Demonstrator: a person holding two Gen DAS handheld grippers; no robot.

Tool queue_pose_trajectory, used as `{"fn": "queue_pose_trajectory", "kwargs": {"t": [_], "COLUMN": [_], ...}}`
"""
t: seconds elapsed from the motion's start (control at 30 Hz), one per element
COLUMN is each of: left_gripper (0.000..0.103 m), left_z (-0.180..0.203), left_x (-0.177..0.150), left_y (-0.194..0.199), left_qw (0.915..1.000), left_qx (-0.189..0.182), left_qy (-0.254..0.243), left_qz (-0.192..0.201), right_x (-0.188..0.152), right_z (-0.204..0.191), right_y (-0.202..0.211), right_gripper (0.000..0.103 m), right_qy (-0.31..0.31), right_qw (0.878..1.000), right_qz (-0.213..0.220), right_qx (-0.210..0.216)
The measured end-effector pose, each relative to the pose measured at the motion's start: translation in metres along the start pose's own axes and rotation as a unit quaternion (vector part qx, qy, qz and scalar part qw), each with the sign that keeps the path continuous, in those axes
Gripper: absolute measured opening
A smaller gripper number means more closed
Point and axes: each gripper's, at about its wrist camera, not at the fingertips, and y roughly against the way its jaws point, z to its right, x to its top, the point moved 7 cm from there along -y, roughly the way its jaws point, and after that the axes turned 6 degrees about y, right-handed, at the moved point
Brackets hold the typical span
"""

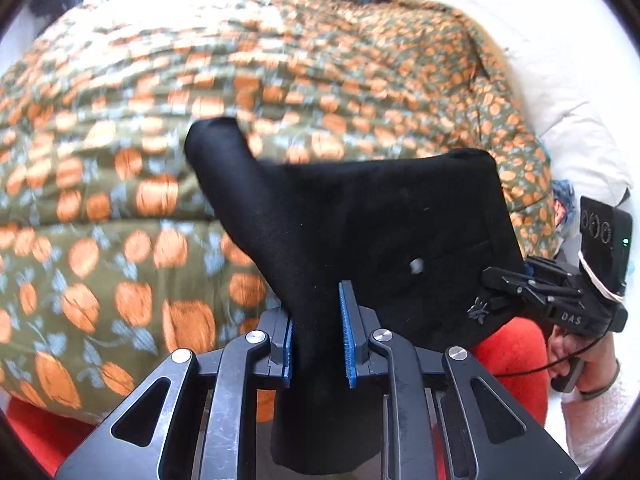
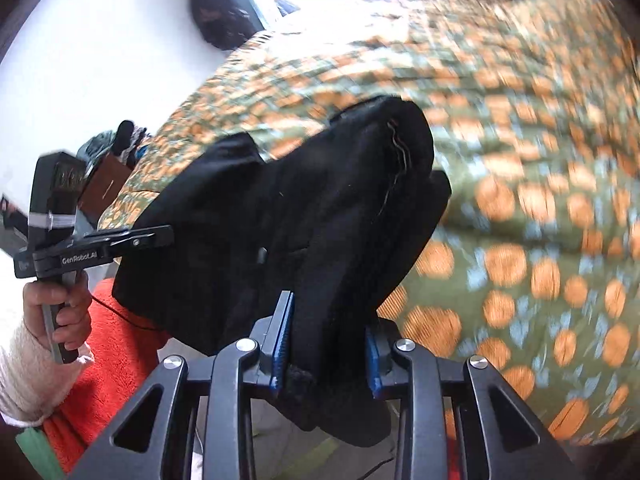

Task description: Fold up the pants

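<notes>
One pair of black pants (image 1: pixel 372 216) is hanging bunched and creased in the air over the pumpkin-print quilt (image 1: pixel 120 184), with a small pale button showing. Two grippers are working it: the left gripper (image 1: pixel 318 334) is clamping a fold of the cloth between its blue pads, and the right gripper (image 2: pixel 326 346) is pinching a thicker bunch at the other edge.
</notes>
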Motion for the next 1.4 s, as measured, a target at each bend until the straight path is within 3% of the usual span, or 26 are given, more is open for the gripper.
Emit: {"fn": "queue_pose_trajectory", "kwargs": {"t": [0.2, 0.33, 0.43, 0.47, 0.5, 0.57, 0.63, 0.73, 0.8, 0.87, 1.0, 1.03, 1.1, 1.3, 1.4], "left_gripper": [0.018, 0.019, 0.033, 0.041, 0.045, 0.076, 0.093, 0.095, 0.095, 0.098, 0.100, 0.100, 0.100, 0.100, 0.100], "left_z": [-0.009, -0.024, -0.042, -0.052, -0.055, -0.061, -0.067, -0.071, -0.072, -0.068, -0.058, -0.058, -0.055, -0.057, -0.058], "left_x": [0.063, 0.122, 0.152, 0.154, 0.152, 0.136, 0.111, 0.075, 0.051, 0.028, 0.001, -0.004, -0.012, -0.029, -0.034], "left_y": [0.034, 0.051, 0.045, 0.041, 0.040, 0.044, 0.049, 0.049, 0.048, 0.051, 0.055, 0.058, 0.061, 0.064, 0.064], "left_qw": [0.9977, 0.9902, 0.9810, 0.9756, 0.9729, 0.9650, 0.9558, 0.9502, 0.9483, 0.9403, 0.9397, 0.9363, 0.9329, 0.9526, 0.9551], "left_qx": [0.017, 0.043, 0.110, 0.146, 0.159, 0.183, 0.207, 0.233, 0.252, 0.283, 0.297, 0.310, 0.317, 0.281, 0.276], "left_qy": [-0.015, -0.024, -0.041, -0.046, -0.052, -0.074, -0.086, -0.095, -0.088, -0.078, -0.061, -0.054, -0.049, -0.013, -0.007], "left_qz": [0.064, 0.131, 0.155, 0.158, 0.160, 0.173, 0.191, 0.184, 0.172, 0.172, 0.158, 0.157, 0.164, 0.116, 0.107], "right_x": [0.071, 0.134, 0.173, 0.179, 0.181, 0.176, 0.163, 0.136, 0.116, 0.099, 0.066, 0.054, 0.043, 0.024, 0.025], "right_z": [-0.044, -0.037, -0.018, -0.008, 0.001, 0.008, 0.009, 0.006, 0.001, -0.005, -0.023, -0.027, -0.034, -0.047, -0.052], "right_y": [0.006, -0.005, -0.020, -0.025, -0.025, -0.017, -0.006, 0.003, 0.006, 0.008, 0.012, 0.012, 0.010, 0.005, 0.010], "right_gripper": [0.031, 0.031, 0.042, 0.045, 0.047, 0.053, 0.063, 0.069, 0.081, 0.091, 0.096, 0.102, 0.103, 0.103, 0.103], "right_qy": [0.058, 0.051, 0.032, 0.024, 0.017, 0.009, 0.006, 0.009, -0.001, -0.010, -0.024, -0.035, -0.044, -0.031, -0.019], "right_qw": [0.997, 0.995, 0.994, 0.994, 0.992, 0.990, 0.989, 0.989, 0.988, 0.988, 0.985, 0.984, 0.984, 0.983, 0.981], "right_qz": [0.050, 0.086, 0.100, 0.092, 0.088, 0.097, 0.099, 0.089, 0.081, 0.080, 0.085, 0.088, 0.088, 0.065, 0.066], "right_qx": [0.005, 0.005, -0.028, -0.060, -0.090, -0.099, -0.106, -0.122, -0.129, -0.133, -0.150, -0.151, -0.147, -0.168, -0.182]}}
